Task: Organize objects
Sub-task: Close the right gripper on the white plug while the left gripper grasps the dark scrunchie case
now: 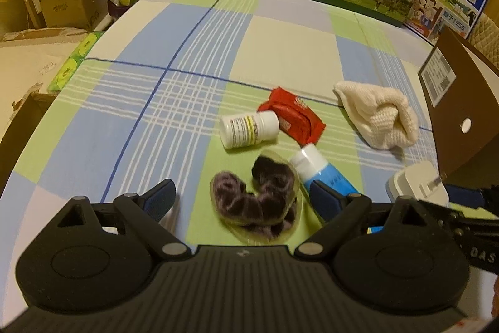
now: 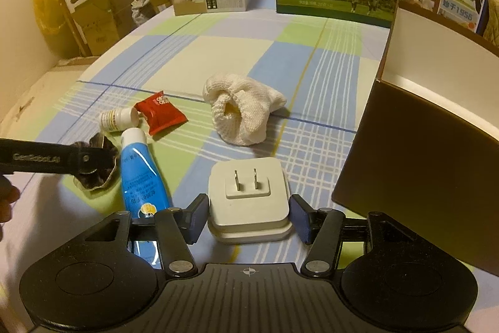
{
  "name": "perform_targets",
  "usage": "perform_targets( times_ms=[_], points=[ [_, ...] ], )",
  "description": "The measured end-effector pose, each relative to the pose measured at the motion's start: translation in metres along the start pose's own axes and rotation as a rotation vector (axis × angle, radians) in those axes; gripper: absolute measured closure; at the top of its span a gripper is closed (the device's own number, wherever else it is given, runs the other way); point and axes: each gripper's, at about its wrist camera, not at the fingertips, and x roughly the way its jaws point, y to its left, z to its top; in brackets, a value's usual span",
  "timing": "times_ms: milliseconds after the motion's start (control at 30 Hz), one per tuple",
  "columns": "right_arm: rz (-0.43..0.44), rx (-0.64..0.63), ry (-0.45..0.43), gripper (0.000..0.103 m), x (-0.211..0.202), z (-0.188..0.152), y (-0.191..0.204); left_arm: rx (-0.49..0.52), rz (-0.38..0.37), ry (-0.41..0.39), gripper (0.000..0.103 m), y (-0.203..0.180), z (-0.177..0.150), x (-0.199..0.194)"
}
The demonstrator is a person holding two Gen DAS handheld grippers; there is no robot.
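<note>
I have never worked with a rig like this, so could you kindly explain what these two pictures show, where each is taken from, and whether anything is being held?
There is no robot arm: a person carries a two-finger gripper in each hand, each with a fisheye camera looking along its fingers. The left wrist view shows the left gripper open around a dark scrunchie. The right wrist view shows the right gripper open on either side of a white plug adapter, not clamping it. On the checked tablecloth also lie a blue tube, a white pill bottle, a red packet and a cream knitted cloth. A brown box stands at the right. Nothing is held.
</note>
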Motion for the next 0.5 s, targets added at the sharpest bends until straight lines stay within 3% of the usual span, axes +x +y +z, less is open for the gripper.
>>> perform_targets(
  times_ms=[133,200,333,500],
  points=[
    [-0.003,0.004,0.001,0.044,0.001,0.0,0.0,0.007,-0.005,0.023,0.027,-0.003,0.001,0.009],
    [-0.008,0.003,-0.009,0.039,0.0,-0.001,0.0,0.022,-0.003,0.022,0.028,-0.005,-0.001,0.009],
    [-0.01,0.01,-0.018,0.033,0.0,0.0,-0.001,0.035,-0.036,0.023,0.057,-0.007,-0.001,0.006],
    [-0.005,0.004,-0.021,0.032,0.001,0.0,-0.003,0.098,-0.043,0.046,0.075,-0.015,-0.003,-0.002]
  ],
)
